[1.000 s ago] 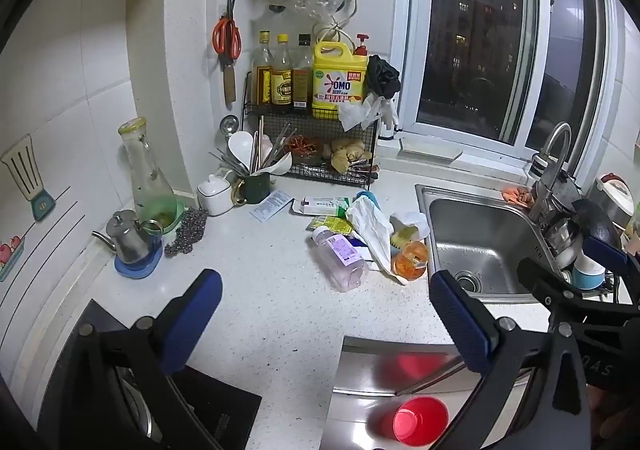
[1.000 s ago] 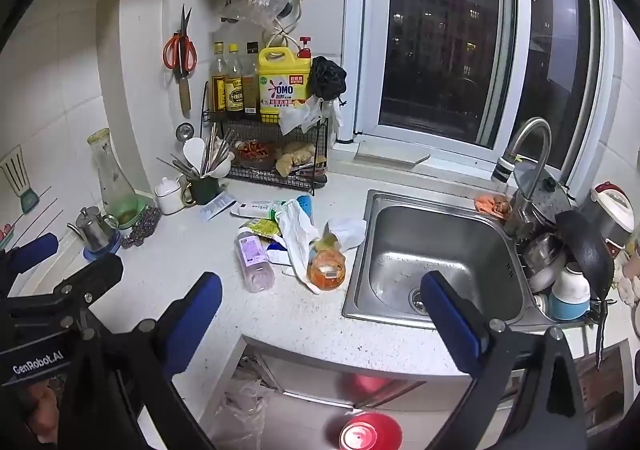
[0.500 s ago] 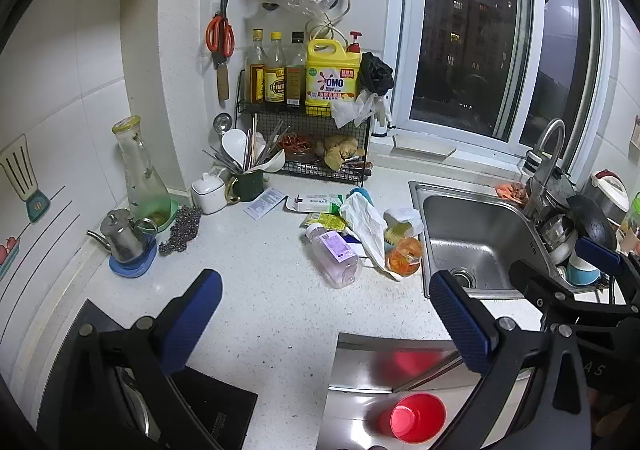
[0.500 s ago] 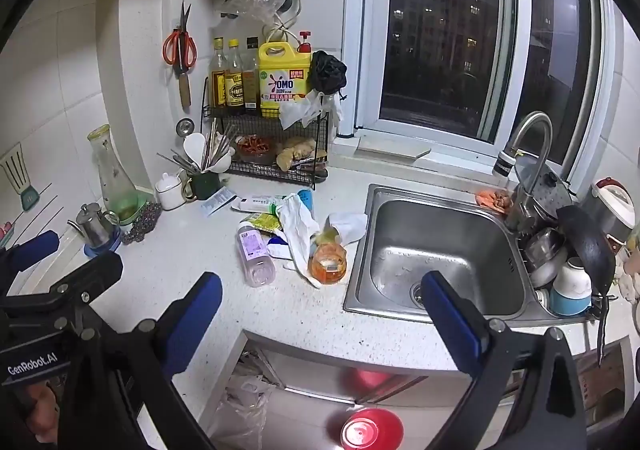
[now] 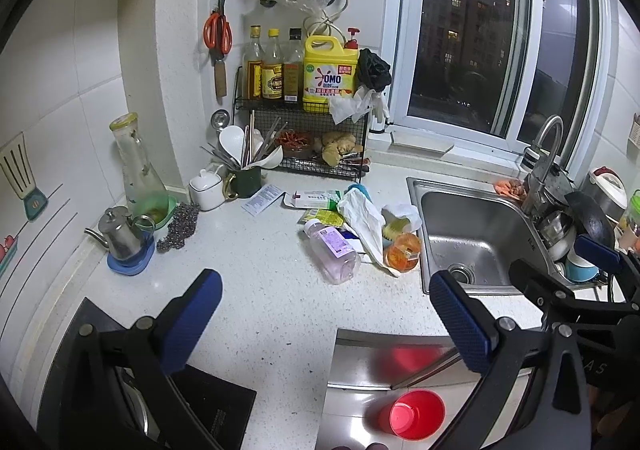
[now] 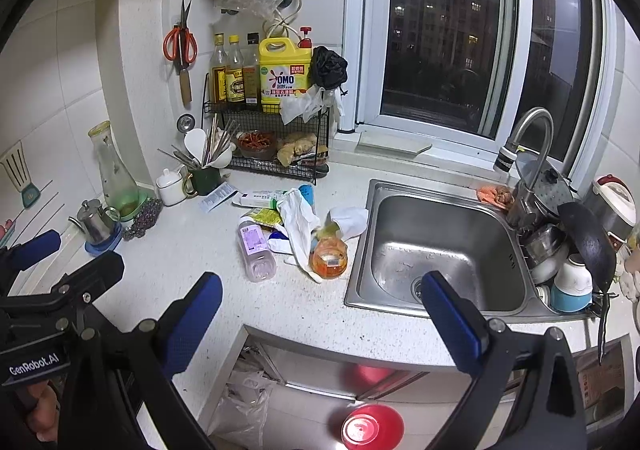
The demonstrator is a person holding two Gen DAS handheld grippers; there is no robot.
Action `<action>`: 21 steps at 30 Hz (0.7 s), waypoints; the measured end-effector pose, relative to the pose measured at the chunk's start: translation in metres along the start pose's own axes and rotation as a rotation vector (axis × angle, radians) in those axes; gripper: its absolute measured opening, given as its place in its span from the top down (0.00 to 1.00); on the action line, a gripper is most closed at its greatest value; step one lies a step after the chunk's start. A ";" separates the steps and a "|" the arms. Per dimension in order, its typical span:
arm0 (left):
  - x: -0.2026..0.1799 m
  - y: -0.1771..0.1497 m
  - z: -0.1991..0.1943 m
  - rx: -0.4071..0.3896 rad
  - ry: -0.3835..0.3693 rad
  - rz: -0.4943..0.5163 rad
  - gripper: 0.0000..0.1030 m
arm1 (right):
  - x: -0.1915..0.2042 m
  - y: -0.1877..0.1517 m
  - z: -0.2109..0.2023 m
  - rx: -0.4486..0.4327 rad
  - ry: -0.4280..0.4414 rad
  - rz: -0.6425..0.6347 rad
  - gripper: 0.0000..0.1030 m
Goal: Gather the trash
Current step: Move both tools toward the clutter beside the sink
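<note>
A pile of trash lies on the white counter left of the sink: a clear plastic bottle with a purple label, an orange jar, a crumpled white bag, a yellow-green wrapper and a flat box. My left gripper is open and empty, held above the counter's front edge, well short of the pile. My right gripper is open and empty, also near the front edge. A red bin stands on the floor below.
The steel sink is right of the pile, with a tap and stacked dishes. A wire rack with bottles stands at the back. A kettle, carafe and utensil cup are on the left. A stove is at front left.
Both grippers have drifted slightly forward and upward toward the counter; the pile appears a little nearer. Both stay open and empty.
</note>
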State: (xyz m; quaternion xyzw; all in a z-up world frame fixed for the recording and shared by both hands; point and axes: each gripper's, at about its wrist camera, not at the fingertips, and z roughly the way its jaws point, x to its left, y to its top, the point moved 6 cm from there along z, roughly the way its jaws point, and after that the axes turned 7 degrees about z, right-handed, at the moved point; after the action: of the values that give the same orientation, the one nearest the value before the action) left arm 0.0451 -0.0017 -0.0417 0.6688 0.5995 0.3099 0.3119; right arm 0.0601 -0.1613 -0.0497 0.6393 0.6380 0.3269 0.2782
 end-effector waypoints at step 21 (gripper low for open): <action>-0.006 -0.004 0.005 0.023 -0.007 0.020 0.00 | -0.002 -0.003 -0.002 0.010 -0.007 0.007 0.03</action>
State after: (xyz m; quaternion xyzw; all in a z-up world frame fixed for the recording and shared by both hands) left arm 0.0460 -0.0071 -0.0483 0.6792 0.5954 0.3037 0.3033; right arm 0.0568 -0.1634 -0.0506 0.6441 0.6365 0.3223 0.2761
